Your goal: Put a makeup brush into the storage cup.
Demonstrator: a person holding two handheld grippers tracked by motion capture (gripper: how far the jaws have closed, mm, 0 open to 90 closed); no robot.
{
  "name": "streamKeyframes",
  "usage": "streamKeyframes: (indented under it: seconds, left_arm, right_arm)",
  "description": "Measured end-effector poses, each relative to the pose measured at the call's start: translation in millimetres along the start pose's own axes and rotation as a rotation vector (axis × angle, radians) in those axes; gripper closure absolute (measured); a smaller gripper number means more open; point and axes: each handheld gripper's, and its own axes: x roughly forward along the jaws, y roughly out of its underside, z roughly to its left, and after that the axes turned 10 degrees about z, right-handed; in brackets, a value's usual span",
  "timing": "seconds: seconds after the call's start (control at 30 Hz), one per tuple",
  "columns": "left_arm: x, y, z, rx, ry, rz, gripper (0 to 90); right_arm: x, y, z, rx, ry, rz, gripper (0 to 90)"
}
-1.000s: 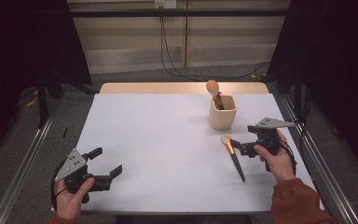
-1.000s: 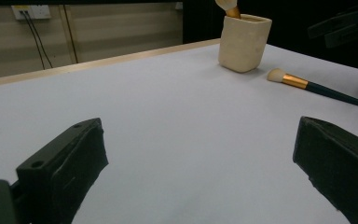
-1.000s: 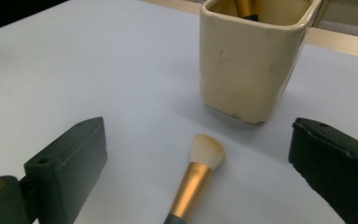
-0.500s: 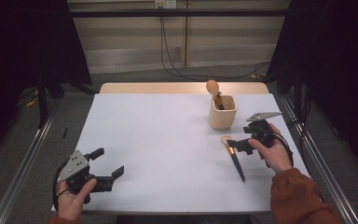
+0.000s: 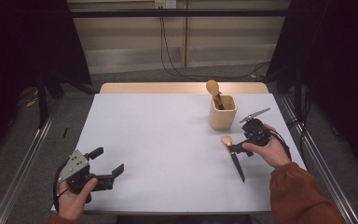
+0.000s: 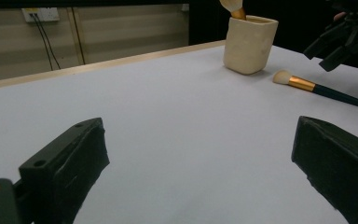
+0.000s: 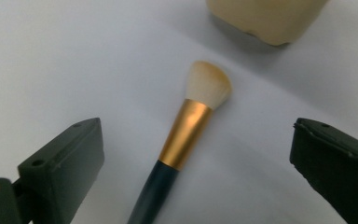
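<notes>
Both grippers wide open, empty — right gripper [image 7: 196, 177] astride the makeup brush [image 7: 182, 140].

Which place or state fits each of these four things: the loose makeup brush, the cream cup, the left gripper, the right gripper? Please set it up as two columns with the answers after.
Things:
1. makeup brush
2. cream cup
3. left gripper
4. right gripper

Places or states:
A. upright at the table's far right, holding another brush
B. open, near the table's front left corner, far from the brushes
C. lying flat on the white table, gold ferrule, dark handle
D. open, jaws to either side of the lying brush, just above it

Pairs: 1-C, 2-A, 3-B, 4-D
</notes>
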Motion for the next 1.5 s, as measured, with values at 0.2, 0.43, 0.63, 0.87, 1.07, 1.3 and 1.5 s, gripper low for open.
streamKeyframes:
  seconds: [0.2, 0.43, 0.63, 0.87, 1.07, 1.3, 1.5]
  left_arm:
    - [0.1, -0.4, -1.0, 0.003, 0.003, 0.0, 3.4]
    - [-0.2, -0.3, -0.2, 0.009, 0.005, 0.003, 3.4]
    - [1.1, -0.3, 1.0, 0.012, 0.008, 0.008, 3.4]
    - [-0.8, -0.2, 3.6, 0.008, -0.004, 0.003, 3.3]
    - [0.4, -0.2, 2.8, 0.011, 0.003, 0.01, 3.3]
    - [0.9, -0.1, 2.7, 0.02, 0.009, 0.017, 3.4]
    - [1.9, 0.0, 2.2, 0.032, 0.021, 0.023, 3.4]
  right_arm:
    - [6.8, -5.0, -0.3, 0.021, -0.004, 0.1, 6.6]
    - [14.1, -9.4, 4.0, -0.012, -0.006, 0.183, 18.1]
    - [19.6, -13.7, 6.0, 0.01, 0.0, 0.255, 18.7]
    - [26.7, -17.5, 9.0, 0.038, -0.011, 0.316, 24.3]
    - [33.4, -19.0, 13.7, 0.003, 0.046, 0.363, 30.5]
    - [36.6, -22.1, 18.1, 0.019, 0.088, 0.392, 32.0]
    - [36.6, -25.7, 18.6, 0.032, 0.09, 0.418, 37.2]
